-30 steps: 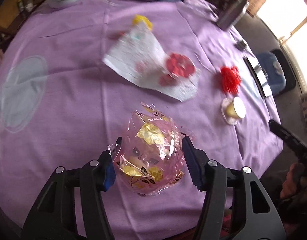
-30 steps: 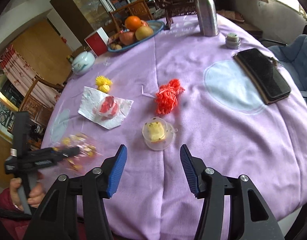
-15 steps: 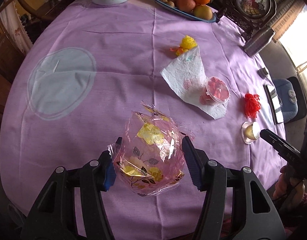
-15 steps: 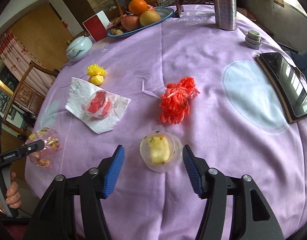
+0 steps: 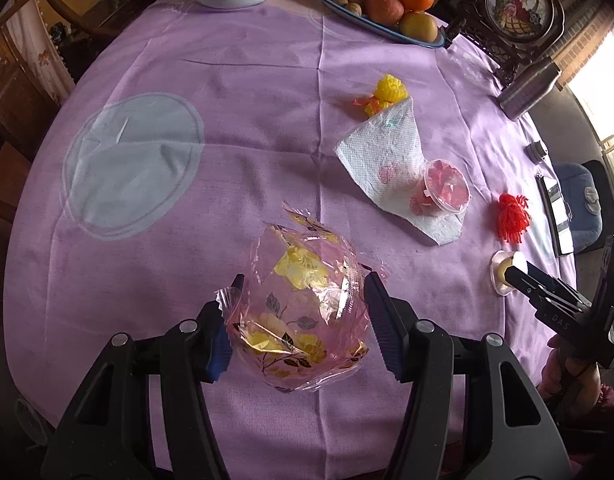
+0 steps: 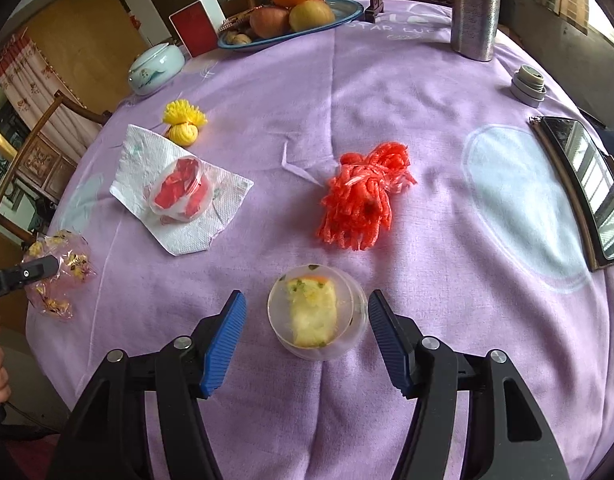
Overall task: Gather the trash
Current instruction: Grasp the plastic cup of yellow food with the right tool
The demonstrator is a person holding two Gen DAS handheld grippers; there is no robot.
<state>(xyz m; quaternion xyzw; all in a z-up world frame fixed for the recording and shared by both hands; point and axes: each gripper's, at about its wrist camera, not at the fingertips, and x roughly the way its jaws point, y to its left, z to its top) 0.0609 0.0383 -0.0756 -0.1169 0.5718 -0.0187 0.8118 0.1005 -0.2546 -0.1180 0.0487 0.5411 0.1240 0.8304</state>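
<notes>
The left gripper (image 5: 299, 320) is clamped on a crumpled pink cellophane wrapper (image 5: 303, 304) printed with yellow flowers, carried over the near edge of the purple tablecloth (image 5: 235, 92). The right gripper (image 6: 303, 340) stands unclenched, its blue pads either side of a small clear cup (image 6: 317, 312) holding a yellow food remnant; nothing is pressed yet. Whether the cup stands upright or lies tilted on the cloth is hard to tell through the fisheye. For a sound pick, the pads should probably straddle the cup wall at mid-height and close gently, since thin plastic may buckle or squirt out. Other trash waits beyond: a red net bundle (image 6: 361, 196), a red-filled cup (image 6: 181, 190) on a paper napkin (image 6: 179, 196), and a yellow tassel (image 6: 185, 122).
</notes>
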